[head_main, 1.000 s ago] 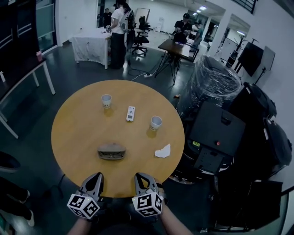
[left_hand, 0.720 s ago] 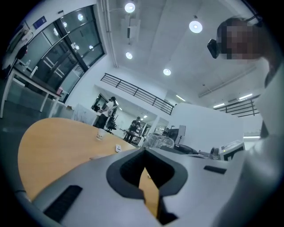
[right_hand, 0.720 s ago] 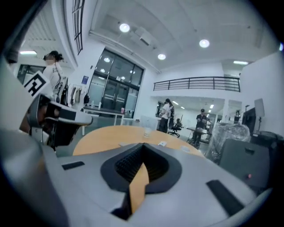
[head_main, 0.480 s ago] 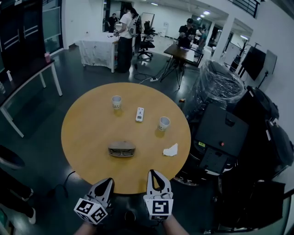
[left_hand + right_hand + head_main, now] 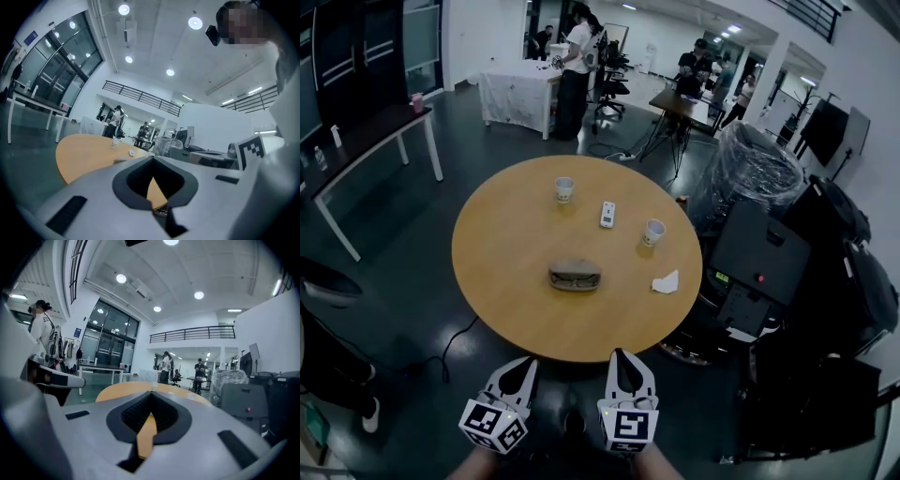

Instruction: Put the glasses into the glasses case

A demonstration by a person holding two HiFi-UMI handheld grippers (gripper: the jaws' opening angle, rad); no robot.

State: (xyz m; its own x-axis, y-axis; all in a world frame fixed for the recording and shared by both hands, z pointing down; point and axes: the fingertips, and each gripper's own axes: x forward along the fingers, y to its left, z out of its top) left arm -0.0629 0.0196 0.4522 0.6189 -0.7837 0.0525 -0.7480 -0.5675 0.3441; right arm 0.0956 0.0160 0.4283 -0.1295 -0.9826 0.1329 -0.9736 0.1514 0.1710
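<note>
**Both grippers parked short of the worktop, nothing grabbed yet**

The biggest thing in shot was the round wooden worktop [image 5: 506, 272], and everything that mattered sat on it, well away from the person. Both tools hung off its near edge, over the floor, so I'd say the reach hadn't started.

The left gripper [image 5: 525, 367] and right gripper [image 5: 621, 361] were held side by side, low and close to the body. They were pointing roughly level toward the worktop, marker cubes facing up at the head camera. On each one the fingers [image 5: 79, 192] were pressed together at the tips with nothing between them. You could only see a sliver of worktop through the gap behind the tips.

The case [image 5: 575, 273] lay near the middle, long side toward the person, which should make for an easy straight-in approach. The glasses [image 5: 574, 282] looked like a dark strip along its near side. It was too small to tell whether they sat inside or just against it.

The two cups [image 5: 565, 189] [image 5: 653, 232], a remote [image 5: 607, 214] and a crumpled tissue [image 5: 665, 282] were spread behind and to the right of the case, clear of the job.
</note>
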